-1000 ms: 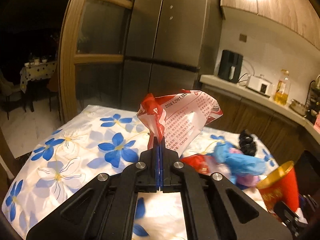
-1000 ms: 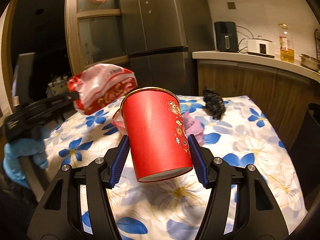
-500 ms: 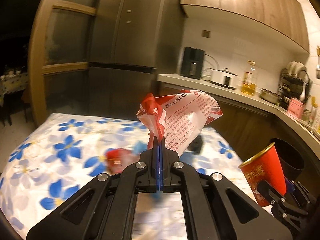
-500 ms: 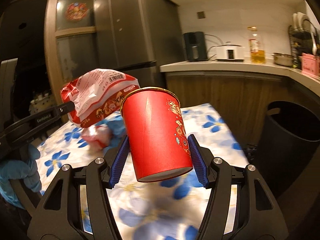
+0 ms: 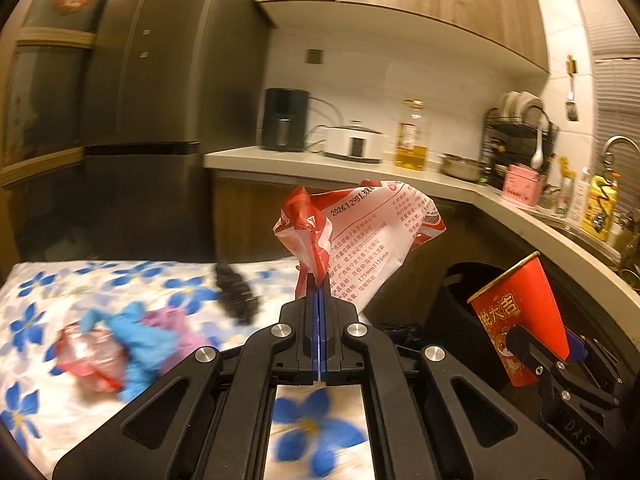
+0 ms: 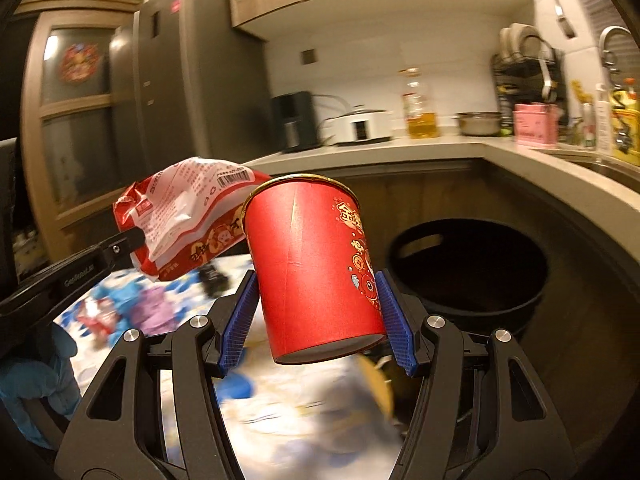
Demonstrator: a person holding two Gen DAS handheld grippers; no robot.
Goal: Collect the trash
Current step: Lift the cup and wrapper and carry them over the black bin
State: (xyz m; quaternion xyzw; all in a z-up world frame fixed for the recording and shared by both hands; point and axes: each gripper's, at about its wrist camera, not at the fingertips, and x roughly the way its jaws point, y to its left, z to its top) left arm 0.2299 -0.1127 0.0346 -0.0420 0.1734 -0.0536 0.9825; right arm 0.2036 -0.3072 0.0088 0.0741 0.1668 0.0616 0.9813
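Mid-task — left gripper pinched on snack wrapper at frame centre, right gripper clamped on red paper cup, black bin right of centre awaiting both — gloves and crumpled scraps left on floral table, lower left.

Dim amber light, motion blur, fisheye warp
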